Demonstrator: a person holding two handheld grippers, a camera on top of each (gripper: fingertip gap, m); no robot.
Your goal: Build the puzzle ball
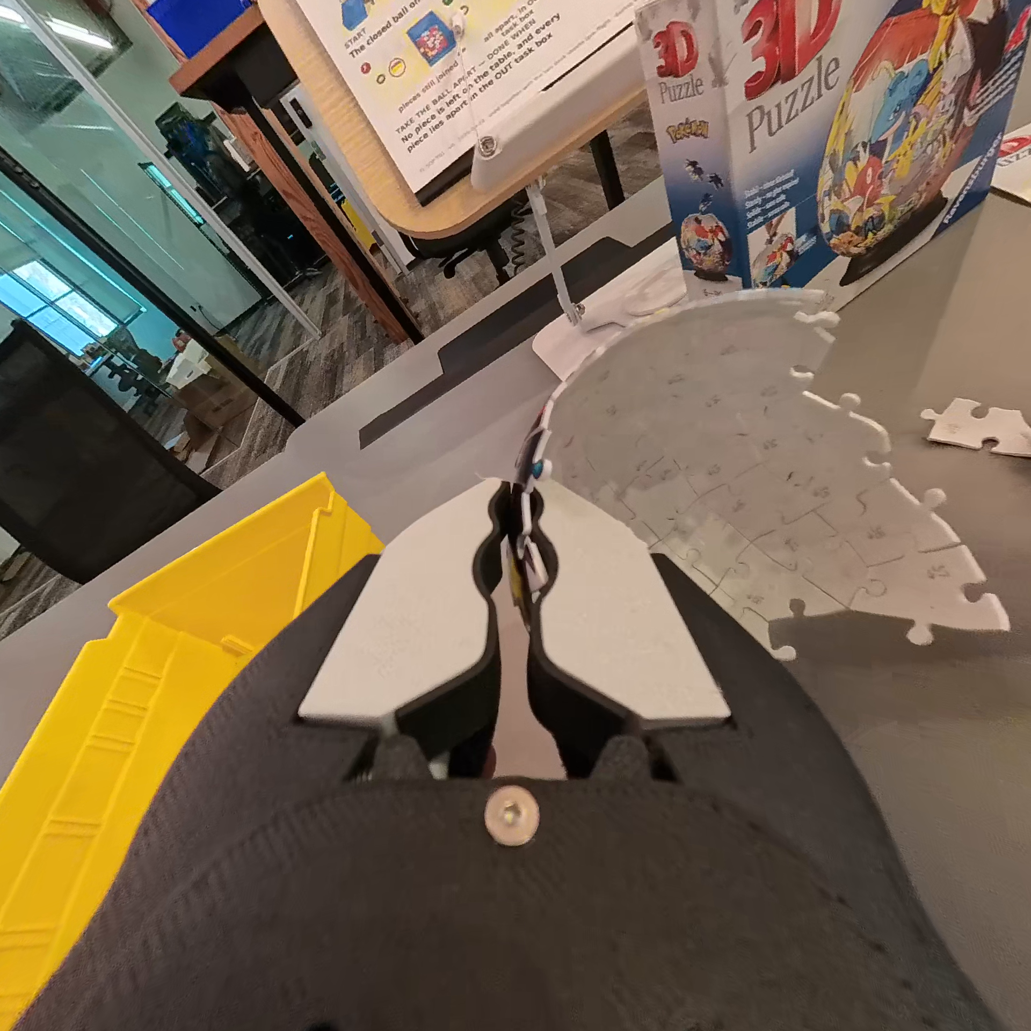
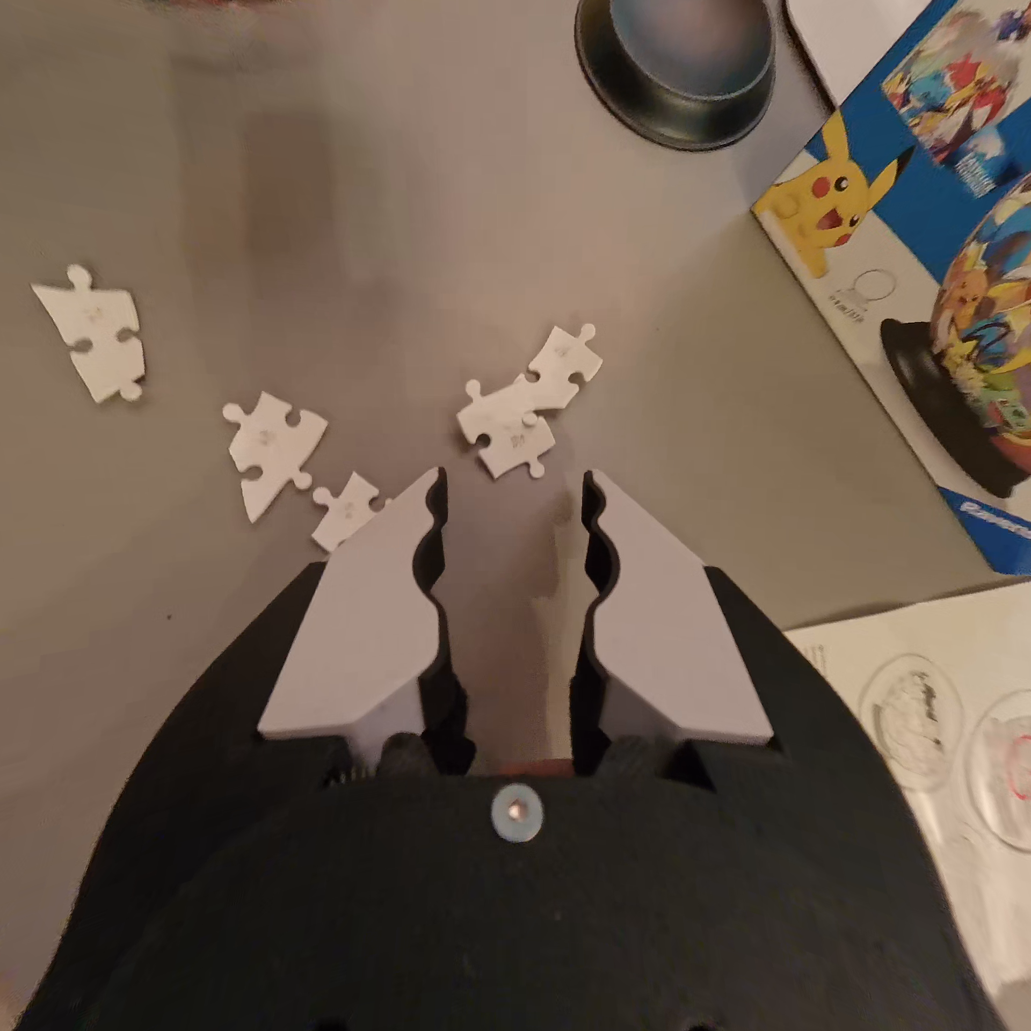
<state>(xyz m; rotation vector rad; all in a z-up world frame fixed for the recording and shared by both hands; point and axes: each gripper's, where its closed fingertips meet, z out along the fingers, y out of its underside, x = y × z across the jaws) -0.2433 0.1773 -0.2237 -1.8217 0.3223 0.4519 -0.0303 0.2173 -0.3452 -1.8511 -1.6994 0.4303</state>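
My left gripper (image 1: 521, 502) is shut on the edge of a partly built puzzle ball shell (image 1: 753, 485), a curved sheet of joined pieces with its white inner side facing me, held above the grey table. My right gripper (image 2: 513, 480) is open and empty, pointing down at the table. Several loose white puzzle pieces lie face down in front of it: a joined pair (image 2: 519, 429) just beyond the tips, one piece (image 2: 346, 510) by the left finger, another (image 2: 273, 446) further left and one (image 2: 97, 335) at far left. One loose piece (image 1: 976, 427) shows in the left wrist view.
A yellow bin (image 1: 167, 669) stands left of the left gripper. The puzzle box (image 1: 825, 139) stands behind the shell and also shows in the right wrist view (image 2: 920, 279). A dark round stand (image 2: 675, 72) sits at the top, an instruction sheet (image 2: 948, 753) at right. The gap from one gripper's tips to the other's is roughly 25 cm.
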